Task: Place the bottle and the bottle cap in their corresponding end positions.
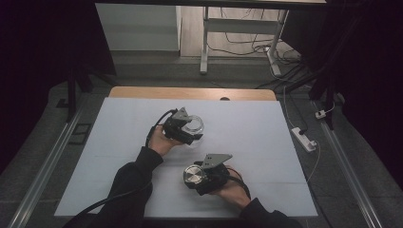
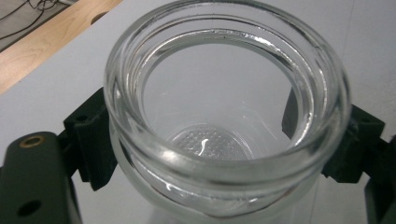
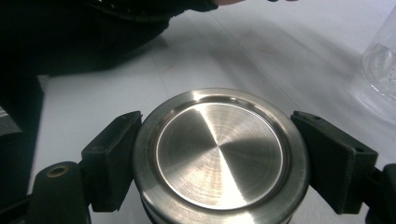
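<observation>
Covering most of the wooden table (image 1: 142, 91) is a large white rectangular sheet (image 1: 119, 156), and both held things sit over its middle part. The clear round glass jar (image 1: 194, 125), open-mouthed and empty, lies nearer the sheet's far edge, clamped around its body just below the thick rim between the jaws of the left gripper (image 1: 186, 130); in the left gripper view the mouth (image 2: 226, 93) faces the camera, with a dimpled base visible through it. The round brushed-steel lid (image 1: 193, 175) lies nearer the sheet's near edge, pinched at its rim on both sides by the right gripper (image 1: 198, 176), its flat top showing in the right gripper view (image 3: 219, 149).

From the lid, the jar stands farther from the person and about straight ahead, the two well apart. The jar's axis looks tilted toward the person, not upright; how far, I cannot tell. Judging from the pairing, the lid probably has to travel toward the mouth, and the right hand (image 1: 233, 190) carries it.

No brand, label or writing can be read on either.
</observation>
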The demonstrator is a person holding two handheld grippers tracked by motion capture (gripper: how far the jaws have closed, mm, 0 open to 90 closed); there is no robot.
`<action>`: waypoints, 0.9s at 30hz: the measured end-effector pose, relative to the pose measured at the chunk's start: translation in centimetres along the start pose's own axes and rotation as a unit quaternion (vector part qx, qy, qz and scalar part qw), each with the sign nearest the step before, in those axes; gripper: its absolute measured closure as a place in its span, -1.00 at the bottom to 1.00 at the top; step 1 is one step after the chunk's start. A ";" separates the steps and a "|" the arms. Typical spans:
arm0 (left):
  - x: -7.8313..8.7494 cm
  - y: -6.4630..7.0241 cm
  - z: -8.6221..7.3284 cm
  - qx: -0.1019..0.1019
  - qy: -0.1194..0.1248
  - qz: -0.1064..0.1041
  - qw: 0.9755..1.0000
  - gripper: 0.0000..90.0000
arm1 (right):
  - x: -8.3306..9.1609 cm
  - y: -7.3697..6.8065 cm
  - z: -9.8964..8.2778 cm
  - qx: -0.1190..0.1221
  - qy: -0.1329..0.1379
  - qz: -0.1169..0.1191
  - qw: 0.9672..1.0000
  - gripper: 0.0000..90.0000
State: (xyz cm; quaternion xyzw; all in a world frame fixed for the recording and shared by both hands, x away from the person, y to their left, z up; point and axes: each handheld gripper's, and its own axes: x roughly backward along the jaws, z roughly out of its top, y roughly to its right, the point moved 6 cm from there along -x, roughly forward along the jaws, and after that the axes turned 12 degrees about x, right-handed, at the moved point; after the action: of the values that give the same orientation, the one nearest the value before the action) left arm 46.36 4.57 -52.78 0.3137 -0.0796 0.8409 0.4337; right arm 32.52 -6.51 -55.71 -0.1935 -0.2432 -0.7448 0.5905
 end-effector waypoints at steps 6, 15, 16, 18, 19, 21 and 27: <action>-0.7 -0.2 -0.3 0.003 -0.002 0.006 1.000 -0.65 | -0.7 0.3 -0.6 0.005 -0.015 -0.006 1.000 -0.58; -1.4 -0.4 -0.8 0.006 -0.007 0.010 1.000 -0.65 | -1.6 0.3 -1.2 0.016 -0.047 -0.011 0.999 -0.58; -1.5 -0.4 -0.8 0.012 -0.004 0.008 1.000 -0.65 | -1.6 0.3 -1.3 0.017 -0.049 -0.013 0.999 -0.58; -1.5 -0.4 -0.9 0.015 -0.003 0.006 1.000 -0.65 | -1.7 0.3 -1.4 0.019 -0.058 -0.013 0.998 -0.58; -1.5 -0.5 -0.9 0.014 -0.004 0.006 1.000 -0.66 | -1.8 0.3 -1.4 0.016 -0.064 -0.012 0.998 -0.58; -1.5 -0.5 -0.9 0.017 -0.002 0.005 1.000 -0.66 | -1.9 0.4 -1.5 0.017 -0.069 -0.011 0.997 -0.58; -1.5 -0.8 -1.1 0.030 0.000 -0.002 1.000 -0.66 | -2.0 0.4 -1.7 0.015 -0.085 -0.010 0.996 -0.64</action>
State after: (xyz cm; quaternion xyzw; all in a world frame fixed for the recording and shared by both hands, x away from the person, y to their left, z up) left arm 47.14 4.52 -54.65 0.3265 -0.0535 0.8422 0.4257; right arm 33.34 -6.03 -58.17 -0.2451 -0.3056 -0.7280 0.5627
